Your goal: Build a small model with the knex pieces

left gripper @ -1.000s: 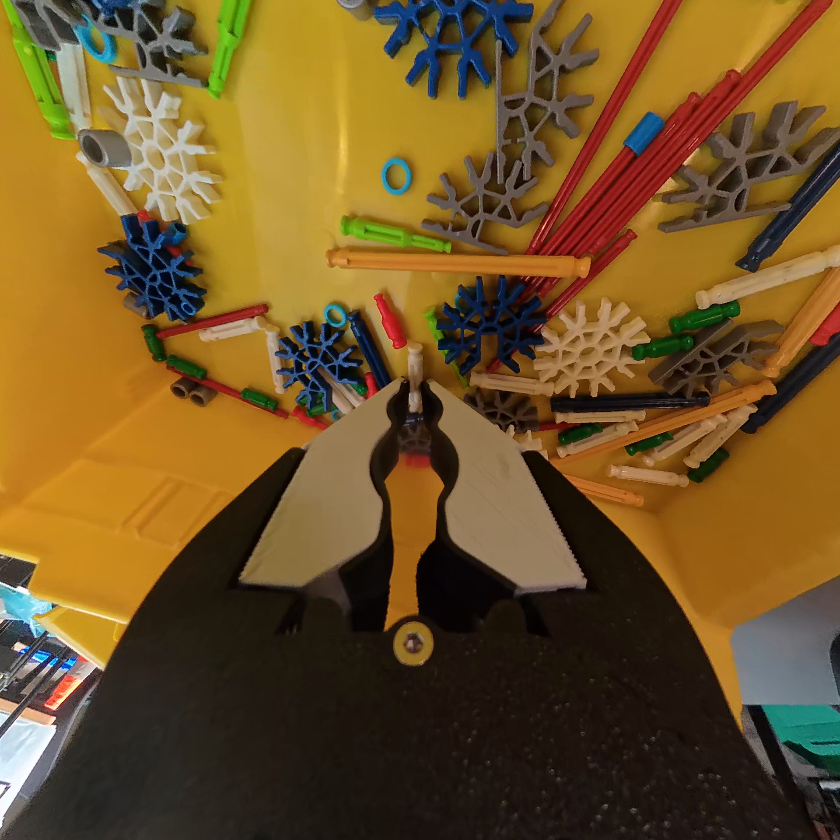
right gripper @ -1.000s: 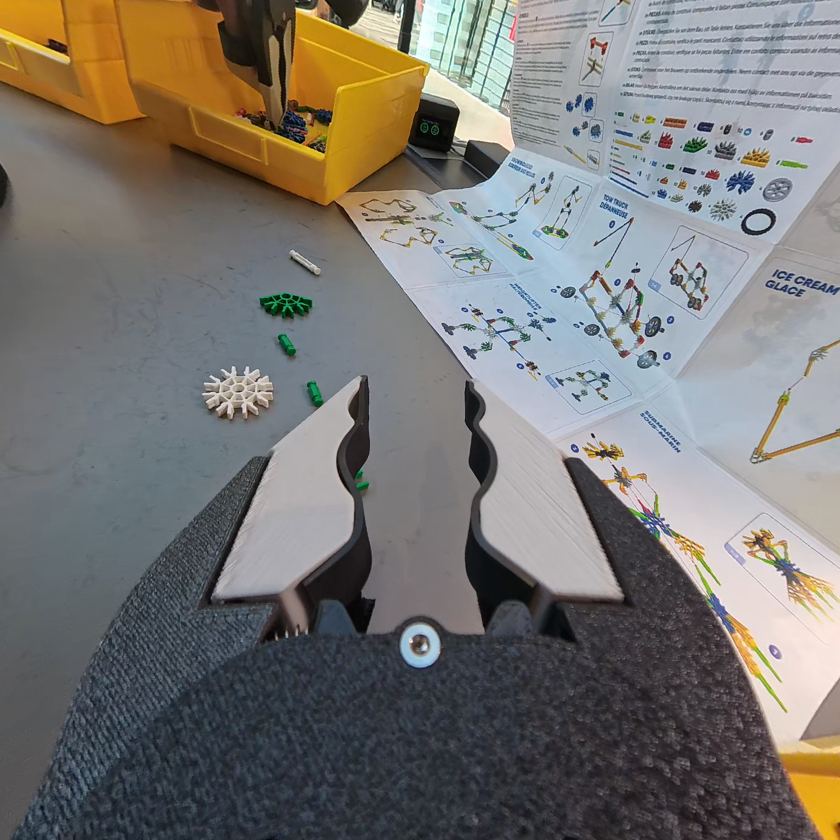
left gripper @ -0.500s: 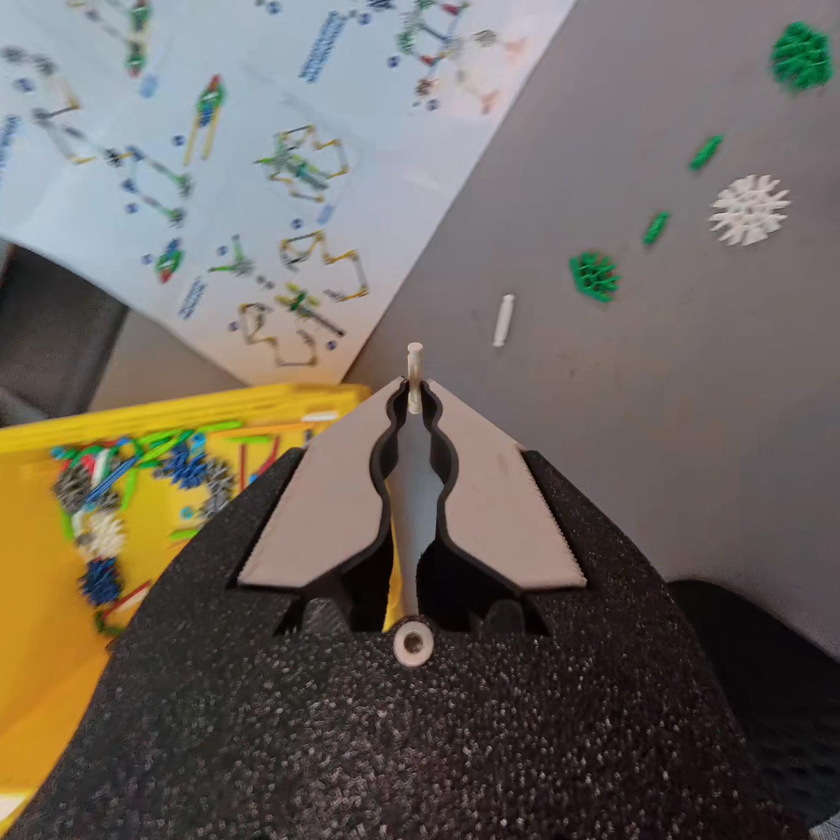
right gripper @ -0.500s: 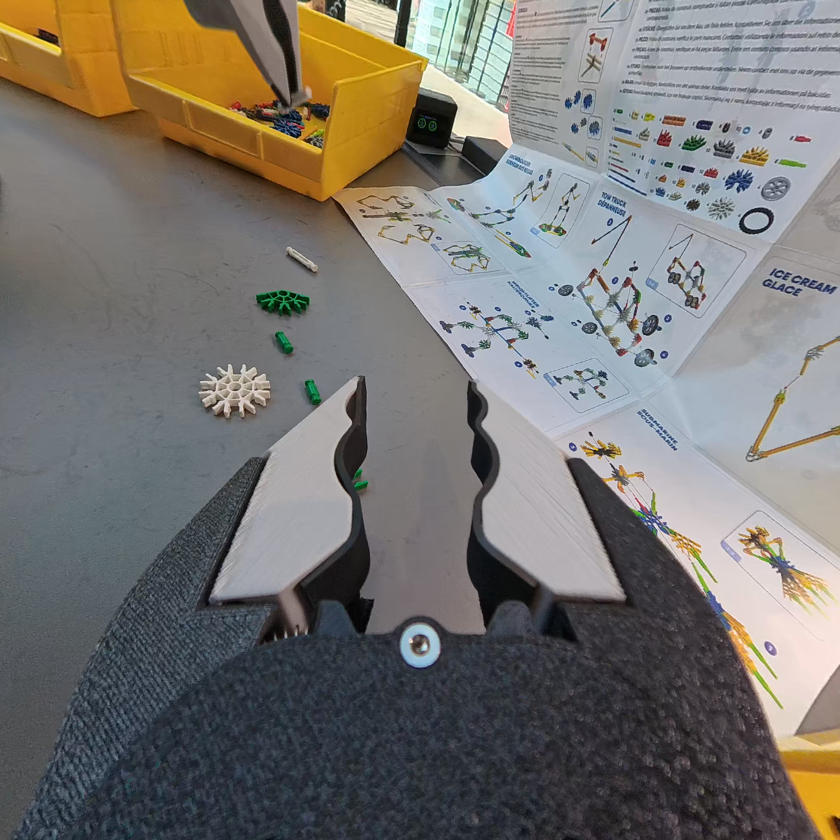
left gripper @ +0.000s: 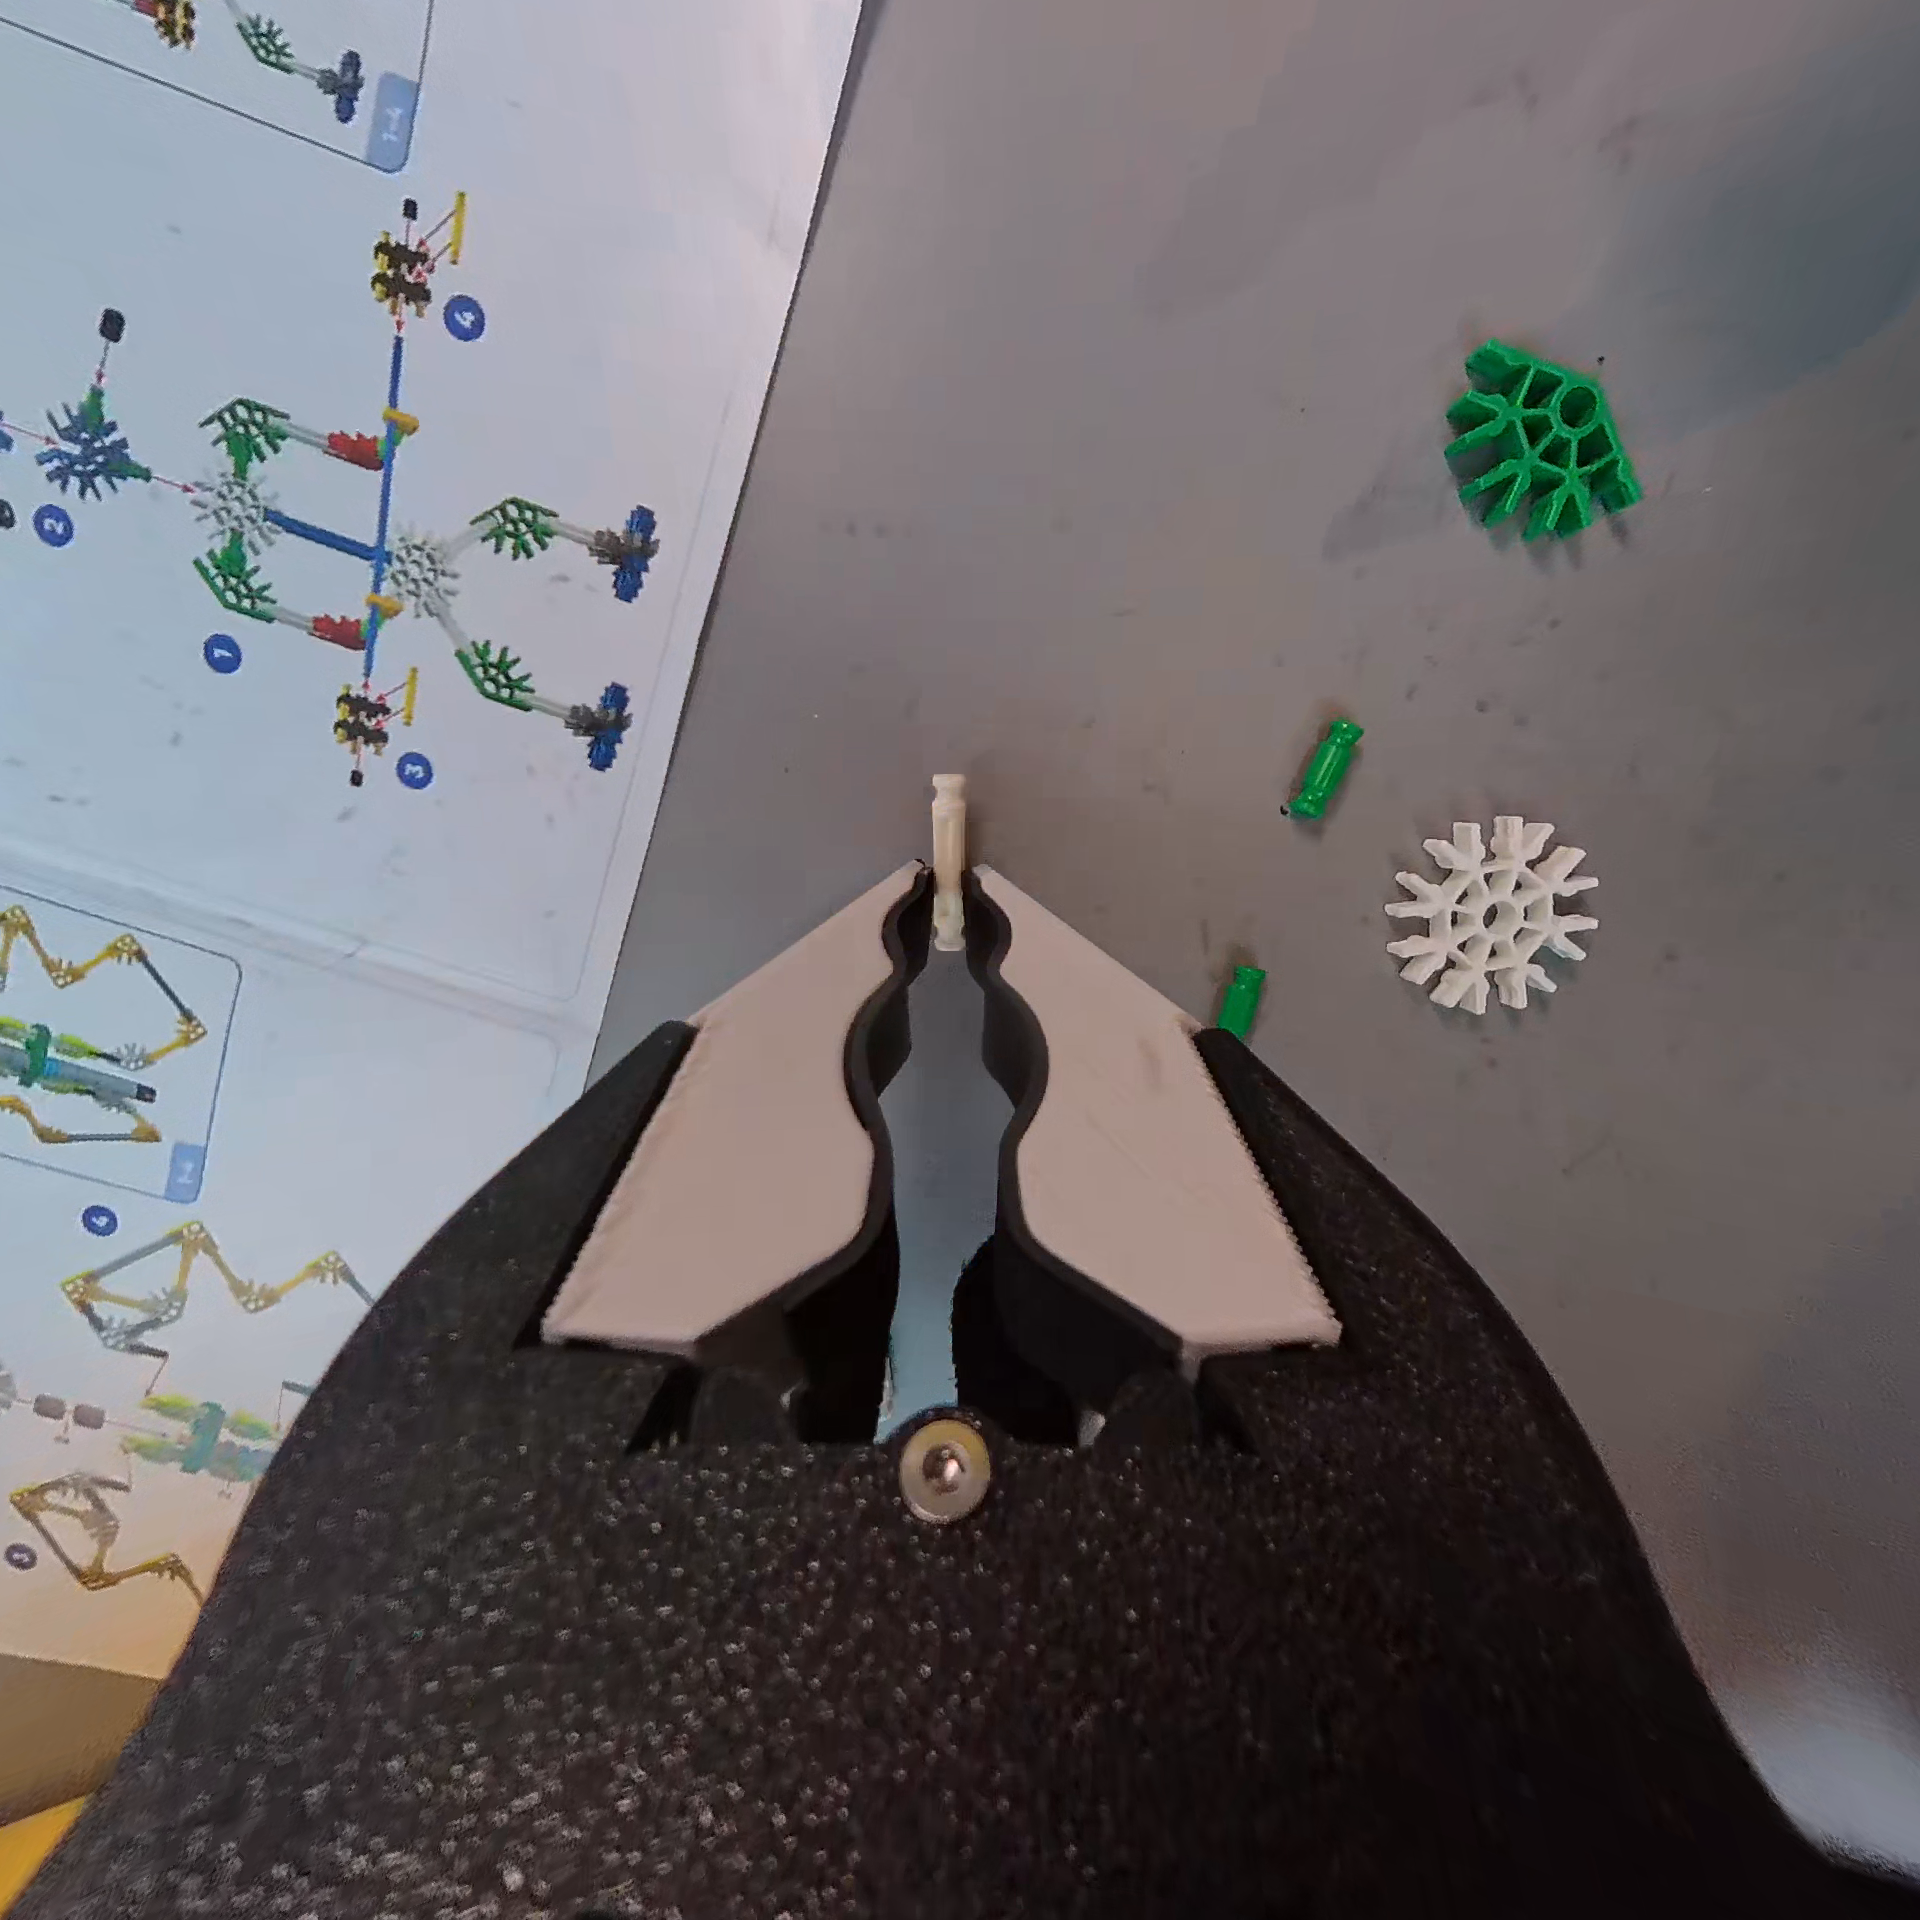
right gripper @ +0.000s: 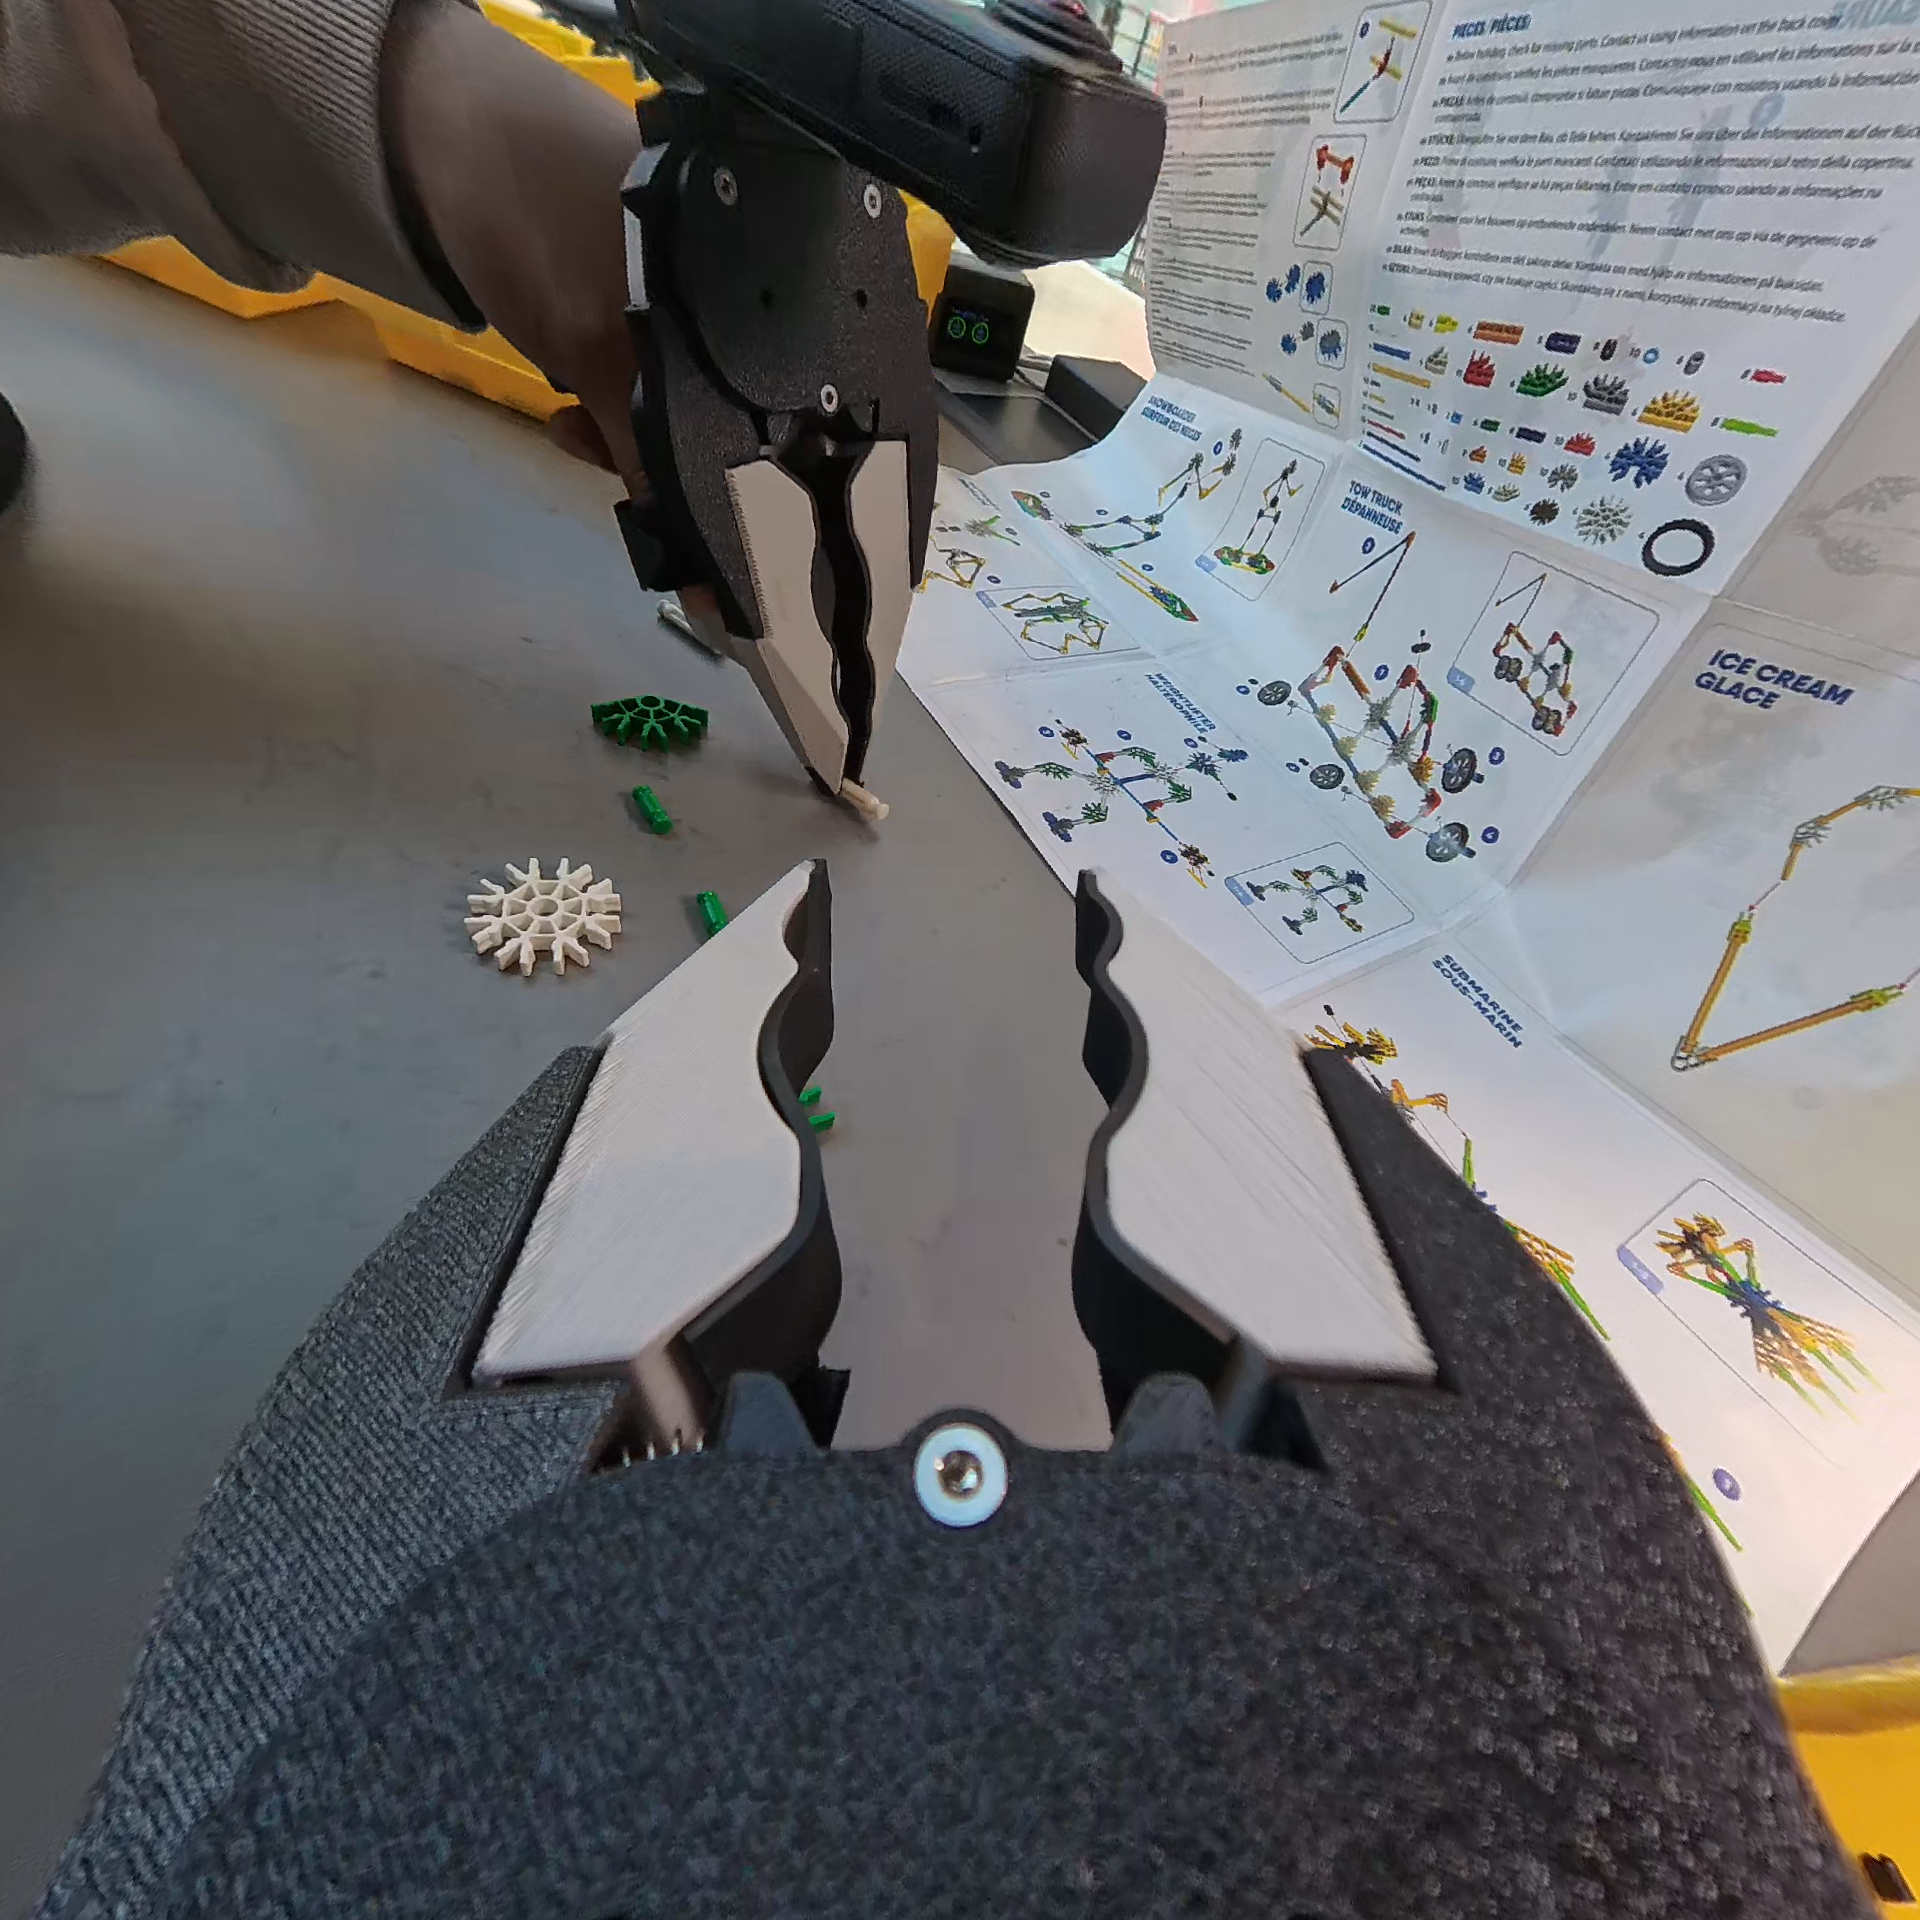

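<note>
A hobby or lab workbench: a grey table (right gripper: 260, 623), yellow parts bins (right gripper: 457, 348) and an unfolded building-toy instruction sheet (right gripper: 1558, 582).

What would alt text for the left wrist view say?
A shut gripper pinches a short white rod just above a grey table. To its right lie a white snowflake connector, a green connector and two green rods; an instruction sheet lies left.

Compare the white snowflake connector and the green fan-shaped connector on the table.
The white snowflake connector is a full round of spokes; the green fan-shaped connector is only a part round. The white one lies nearer the left gripper, which is shut on a white rod. Both lie flat on the grey table.
</note>
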`<state>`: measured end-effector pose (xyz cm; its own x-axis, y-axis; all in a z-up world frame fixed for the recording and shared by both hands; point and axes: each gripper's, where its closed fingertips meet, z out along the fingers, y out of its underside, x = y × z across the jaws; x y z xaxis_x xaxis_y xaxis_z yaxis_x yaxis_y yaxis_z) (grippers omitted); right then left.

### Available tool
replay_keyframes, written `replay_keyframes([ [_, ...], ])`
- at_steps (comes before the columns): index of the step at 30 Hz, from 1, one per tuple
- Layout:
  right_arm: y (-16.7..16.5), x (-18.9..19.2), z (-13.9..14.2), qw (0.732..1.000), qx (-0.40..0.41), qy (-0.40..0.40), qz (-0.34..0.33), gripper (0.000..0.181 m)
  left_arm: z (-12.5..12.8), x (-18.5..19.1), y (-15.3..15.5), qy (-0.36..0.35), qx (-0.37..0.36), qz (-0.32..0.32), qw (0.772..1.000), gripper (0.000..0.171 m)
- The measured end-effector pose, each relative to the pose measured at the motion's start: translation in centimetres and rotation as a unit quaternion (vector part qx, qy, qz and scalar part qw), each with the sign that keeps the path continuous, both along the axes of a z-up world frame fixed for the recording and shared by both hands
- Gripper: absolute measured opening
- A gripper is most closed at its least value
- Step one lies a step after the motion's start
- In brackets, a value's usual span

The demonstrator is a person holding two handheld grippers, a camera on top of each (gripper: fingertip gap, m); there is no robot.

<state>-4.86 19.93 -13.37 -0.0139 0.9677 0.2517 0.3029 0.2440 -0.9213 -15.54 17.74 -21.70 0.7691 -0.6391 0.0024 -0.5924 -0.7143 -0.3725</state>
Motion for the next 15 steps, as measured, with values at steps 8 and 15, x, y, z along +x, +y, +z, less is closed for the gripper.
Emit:
replay_keyframes([
  [8,0.0,0.0,0.3,1.000,0.000,0.003,-0.005,0.048,2.8,-0.2,0.7,-0.055,0.075,0.031,0.995,0.011],
  [15,0.5,-0.2,-0.2,1.000,-0.007,-0.003,-0.021,0.048,9.5,-2.2,0.1,-0.185,0.287,0.156,0.927,0.039],
])
